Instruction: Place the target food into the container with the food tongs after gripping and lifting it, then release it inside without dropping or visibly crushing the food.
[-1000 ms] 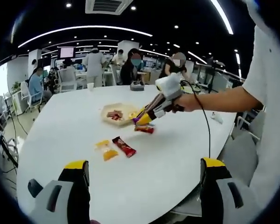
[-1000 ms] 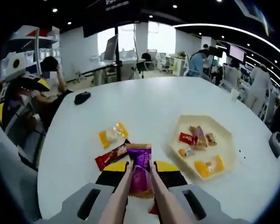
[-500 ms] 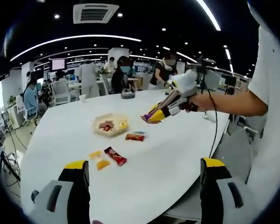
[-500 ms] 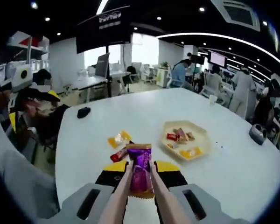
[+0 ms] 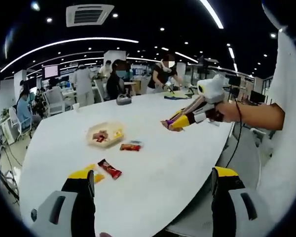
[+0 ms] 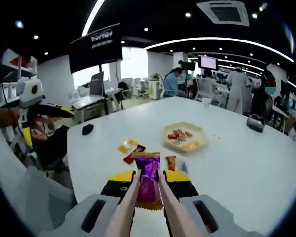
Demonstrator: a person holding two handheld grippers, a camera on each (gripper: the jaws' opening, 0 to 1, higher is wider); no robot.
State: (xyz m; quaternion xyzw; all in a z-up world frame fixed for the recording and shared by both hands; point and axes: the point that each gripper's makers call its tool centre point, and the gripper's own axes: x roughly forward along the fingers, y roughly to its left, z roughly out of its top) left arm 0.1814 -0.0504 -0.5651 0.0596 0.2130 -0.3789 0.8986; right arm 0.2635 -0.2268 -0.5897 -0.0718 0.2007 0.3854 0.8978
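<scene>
A purple snack packet (image 6: 148,178) hangs pinched between the two beige arms of the food tongs (image 6: 166,207). My right gripper (image 6: 148,177) is shut on those tongs, high above the white table (image 6: 237,168). The beige hexagonal tray (image 6: 185,138) with several snacks lies ahead and to the right of the packet. From the left gripper view, the right gripper (image 5: 187,117) holds the tongs and purple packet (image 5: 166,123) in the air, to the right of the tray (image 5: 104,134). My left gripper (image 5: 153,174) stands wide open with nothing between its fingers.
Loose packets lie on the table: a yellow one (image 6: 127,145), a dark red one (image 6: 133,153), an orange one (image 6: 170,162). A black mouse (image 6: 88,129) sits further left. A person's arm (image 5: 256,112) reaches in from the right. People and desks stand beyond the table.
The right gripper has risen with the tongs and purple packet, up and away from the tray. Both views have pulled back, so the table looks smaller. The left gripper stays open.
</scene>
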